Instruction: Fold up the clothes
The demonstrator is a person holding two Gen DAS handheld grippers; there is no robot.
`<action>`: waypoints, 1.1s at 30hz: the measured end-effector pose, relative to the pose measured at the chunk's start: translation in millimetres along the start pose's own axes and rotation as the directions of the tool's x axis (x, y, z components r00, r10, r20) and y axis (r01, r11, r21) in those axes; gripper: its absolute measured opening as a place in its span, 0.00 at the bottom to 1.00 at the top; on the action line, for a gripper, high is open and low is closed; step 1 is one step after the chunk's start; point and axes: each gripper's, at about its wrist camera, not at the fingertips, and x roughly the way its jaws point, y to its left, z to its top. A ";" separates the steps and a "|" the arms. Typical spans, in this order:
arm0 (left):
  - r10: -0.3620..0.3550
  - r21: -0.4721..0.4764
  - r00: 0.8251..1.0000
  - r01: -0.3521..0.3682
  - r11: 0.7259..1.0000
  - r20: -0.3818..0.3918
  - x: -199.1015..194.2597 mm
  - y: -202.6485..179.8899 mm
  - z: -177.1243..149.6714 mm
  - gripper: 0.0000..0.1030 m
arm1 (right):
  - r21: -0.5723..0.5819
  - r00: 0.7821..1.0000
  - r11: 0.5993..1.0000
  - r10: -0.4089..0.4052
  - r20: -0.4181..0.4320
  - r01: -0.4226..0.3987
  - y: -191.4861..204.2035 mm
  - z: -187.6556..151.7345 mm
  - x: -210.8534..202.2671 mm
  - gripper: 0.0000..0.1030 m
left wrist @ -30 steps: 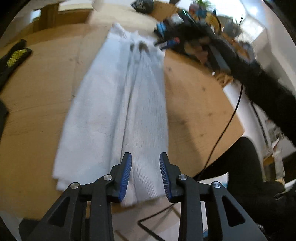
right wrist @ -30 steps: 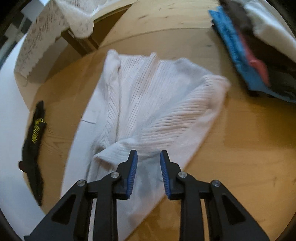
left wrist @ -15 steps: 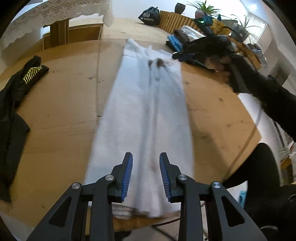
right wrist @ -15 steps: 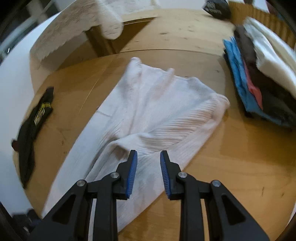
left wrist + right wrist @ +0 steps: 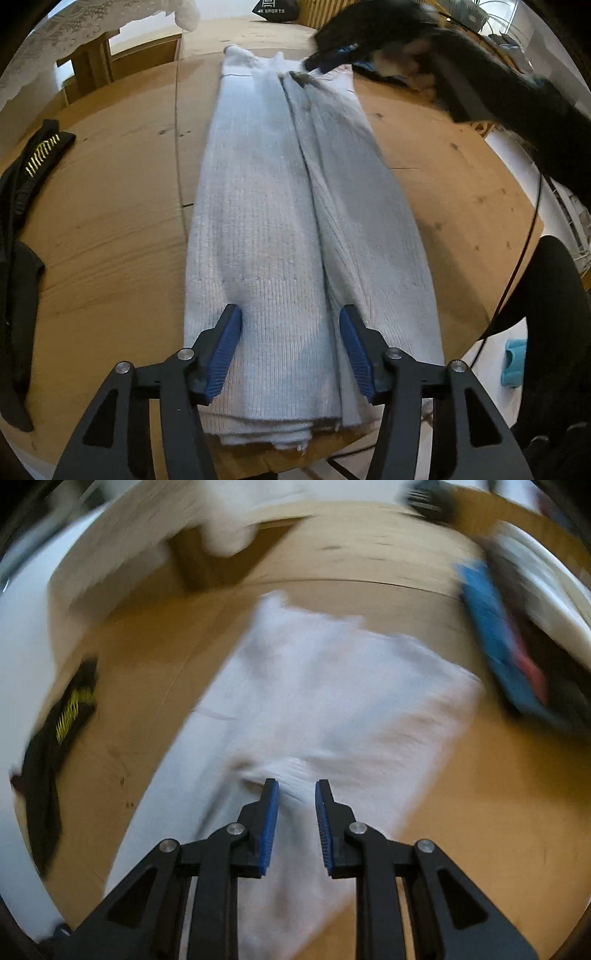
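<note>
A white knitted garment [image 5: 295, 206] lies as a long strip on the wooden table [image 5: 110, 206], its sides folded toward the middle and its hem at the near edge. My left gripper [image 5: 290, 332] stands open wide just above the hem, with nothing between its blue pads [image 5: 221, 347]. At the far collar end, a hand holds my right gripper [image 5: 332, 61] against the cloth. The right wrist view is blurred. In it my right gripper [image 5: 295, 812] is open over the white garment [image 5: 332, 686], with a ribbed fold just ahead of the tips.
A black garment [image 5: 26, 177] with yellow marks lies at the table's left edge. Stacked folded clothes [image 5: 517, 657] sit at the far right. A black cable [image 5: 517, 266] hangs off the right edge beside a person's dark leg [image 5: 546, 332]. A black bag [image 5: 275, 9] is at the back.
My left gripper's jaws have opened wider and sit closer over the hem. The right gripper has shifted along the collar end, and its view has turned blurry with motion.
</note>
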 end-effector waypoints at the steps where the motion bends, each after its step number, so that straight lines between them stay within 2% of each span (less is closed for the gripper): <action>1: -0.008 -0.001 1.000 0.008 1.000 -0.003 0.6 -1.9 -0.2 0.50 | 0.027 1.000 1.000 -0.006 -0.001 0.006 -11.6 -7.9 -5.2 0.20; 6: -0.067 -0.025 0.998 0.067 0.997 -0.011 3.0 -19.1 -2.2 0.50 | -0.036 0.995 0.999 -0.001 -0.099 -0.002 -22.7 -31.3 16.4 0.20; 9: -0.128 -0.016 0.992 0.127 0.992 -0.019 8.3 -46.7 -3.1 0.51 | -0.088 0.995 0.996 -0.007 -0.098 -0.001 -22.7 -23.9 21.7 0.20; 11: -0.169 0.000 0.985 0.170 0.986 -0.031 12.1 -66.0 -0.4 0.56 | -0.153 0.993 0.988 -0.012 -0.121 -0.006 -20.1 -16.0 26.2 0.21; 14: -0.235 0.016 0.970 0.236 0.972 -0.070 12.4 -81.1 8.7 0.56 | -0.252 0.984 0.968 -0.038 -0.175 -0.007 -18.5 -6.9 25.4 0.21; 16: -0.279 -0.002 0.957 0.279 0.960 -0.083 7.3 -79.9 16.4 0.43 | -0.221 0.987 0.975 -0.027 -0.160 -0.009 -31.0 4.9 14.4 0.21; 18: -0.311 -0.070 0.949 0.307 0.949 -0.058 -8.8 -50.6 32.5 0.43 | -0.110 0.994 0.992 0.044 -0.100 -0.055 -49.8 25.7 3.0 0.29; 20: -0.223 -0.053 0.975 0.222 0.974 -0.023 -20.2 -16.5 62.9 0.43 | -0.015 0.995 0.995 0.095 -0.041 -0.096 -66.0 47.6 -2.0 0.29; 22: -0.103 -0.018 0.995 0.103 0.995 0.014 -27.4 16.3 95.9 0.44 | -0.010 0.999 0.999 0.040 -0.015 -0.040 -68.2 69.7 8.8 0.29; 25: 0.005 -0.006 0.999 -0.005 1.000 0.041 -17.4 62.7 149.1 0.44 | 0.063 0.999 0.998 0.023 -0.025 -0.022 -81.5 93.4 30.3 0.29; 27: 0.014 -0.007 0.999 -0.014 1.000 0.044 -4.2 82.8 181.2 0.44 | 0.135 0.999 0.991 0.029 -0.041 -0.023 -91.0 102.2 38.9 0.32; 30: 0.021 0.022 0.999 -0.022 1.000 0.040 16.9 95.3 220.5 0.44 | 0.145 0.995 0.989 -0.005 -0.101 0.020 -97.4 116.6 47.3 0.38; 33: 0.024 0.050 0.999 -0.026 0.998 0.033 39.1 93.7 250.9 0.44 | 0.172 0.991 0.985 0.037 -0.127 -0.015 -99.0 122.5 50.6 0.38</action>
